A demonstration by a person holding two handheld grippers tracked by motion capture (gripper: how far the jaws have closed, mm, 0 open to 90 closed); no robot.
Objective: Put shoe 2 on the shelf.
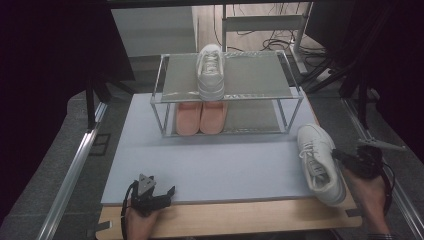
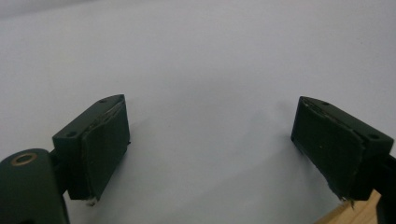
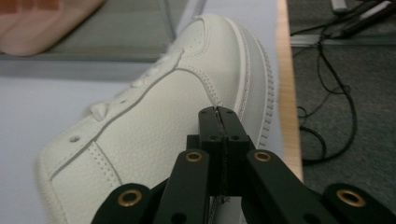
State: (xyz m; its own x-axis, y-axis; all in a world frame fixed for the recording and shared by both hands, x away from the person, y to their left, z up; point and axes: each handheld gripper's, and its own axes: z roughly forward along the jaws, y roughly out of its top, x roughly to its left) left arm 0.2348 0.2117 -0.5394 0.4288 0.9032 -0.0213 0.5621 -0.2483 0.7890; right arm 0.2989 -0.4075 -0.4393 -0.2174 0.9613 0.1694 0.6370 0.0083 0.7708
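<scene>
— Sneaker first: we have a white leather lace-up sneaker [image 1: 319, 162] lying loose on the right side of the pale lilac worktop [image 1: 215, 165], near its right edge, in front of the rack's right end. Which way does it run?

— Its long axis goes roughly front to back. Toe toward the clear two-tier shoe rack [image 1: 227, 92], heel toward us and angled a little to the right, overhanging the wooden strip at the front.

— And our tools?

— Our right tool [image 1: 350, 159] sits just beside the sneaker's outer flank, about mid-length. In the right gripper view its two black jaws are pressed flat together with nothing between them, and the white upper [image 3: 154, 126] lies immediately ahead and to the left of the tips.

— So the shoe is left of that tool, side-on to it.

— Yes. Our left tool [image 1: 159, 196] is well apart, at the front left of the worktop, jaws spread wide over bare surface.

— Then the right hand is plainly nearer. We judge it would need to open before it could take the shoe.

— Agreed. On the rack, a matching white sneaker [image 1: 210, 70] stands on the top shelf with room beside it; a pair of salmon-pink slippers [image 1: 201, 118] occupies the lower shelf.
</scene>
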